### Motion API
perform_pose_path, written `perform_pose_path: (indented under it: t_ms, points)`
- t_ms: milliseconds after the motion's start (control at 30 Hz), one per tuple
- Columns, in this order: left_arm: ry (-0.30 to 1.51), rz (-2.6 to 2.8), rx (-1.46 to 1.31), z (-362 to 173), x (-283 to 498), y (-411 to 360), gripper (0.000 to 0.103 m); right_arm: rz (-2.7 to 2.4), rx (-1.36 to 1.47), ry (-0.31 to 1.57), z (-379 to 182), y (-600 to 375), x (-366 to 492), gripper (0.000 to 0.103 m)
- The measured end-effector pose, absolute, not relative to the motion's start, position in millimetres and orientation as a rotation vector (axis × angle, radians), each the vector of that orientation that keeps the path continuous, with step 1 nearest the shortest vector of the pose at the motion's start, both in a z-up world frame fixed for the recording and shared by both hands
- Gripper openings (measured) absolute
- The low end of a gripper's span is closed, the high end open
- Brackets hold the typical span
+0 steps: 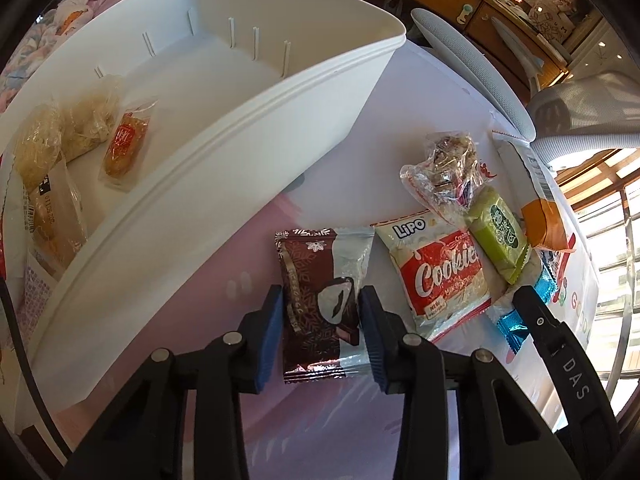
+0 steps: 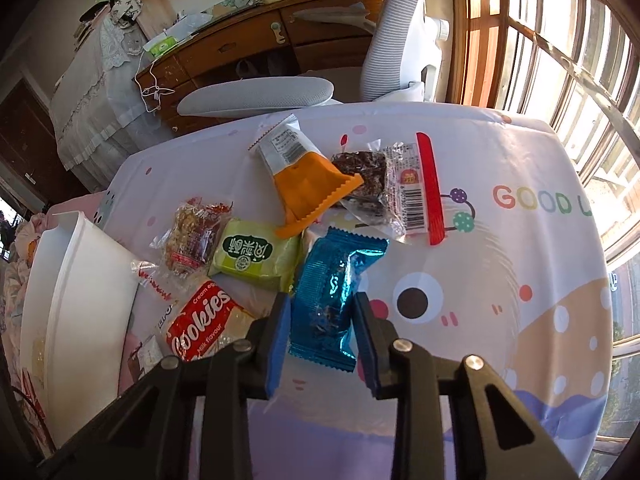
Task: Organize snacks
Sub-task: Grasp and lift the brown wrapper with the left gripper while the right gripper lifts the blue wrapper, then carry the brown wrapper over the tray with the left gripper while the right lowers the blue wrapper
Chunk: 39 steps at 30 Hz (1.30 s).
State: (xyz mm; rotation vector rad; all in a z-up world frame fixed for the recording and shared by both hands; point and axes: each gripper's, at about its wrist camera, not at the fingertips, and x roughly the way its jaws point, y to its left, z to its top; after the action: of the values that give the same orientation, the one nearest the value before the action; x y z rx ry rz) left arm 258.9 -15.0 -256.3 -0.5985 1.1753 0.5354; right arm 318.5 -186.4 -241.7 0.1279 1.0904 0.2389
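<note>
Left wrist view: left tool (image 1: pixel 320 308) clamps the brown snack pack (image 1: pixel 320 300); right tool (image 2: pixel 322 312) clamps the blue packet (image 2: pixel 332 300); few snacks sit in the white bin (image 1: pixel 248 128); most remain on the bench (image 2: pixel 500 280).

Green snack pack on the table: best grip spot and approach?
Grip the green pack across its short width at mid-body, coming from above. It lies flat and pillow-shaped, so the middle is thickest, but the cookies pack and nut bar crowd its sides.

left claw (image 1: pixel 320 312) tilted steeply down, pads clamped; right claw (image 2: pixel 322 320) likewise, pads clamped.
</note>
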Motion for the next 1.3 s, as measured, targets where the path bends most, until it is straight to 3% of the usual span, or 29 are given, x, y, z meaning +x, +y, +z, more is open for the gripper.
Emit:
perform_pose_path:
  t_ms: [767,1300]
  points:
    - [1.326,0.293,-0.474,-222,228,-38,0.033,0.237,0.207,1.186,-203,-221,233,0.026]
    - [1.226,0.183,-0.341,-145,127,-27,0.032,0.272,0.263,1.132,-151,-232,136,0.025]
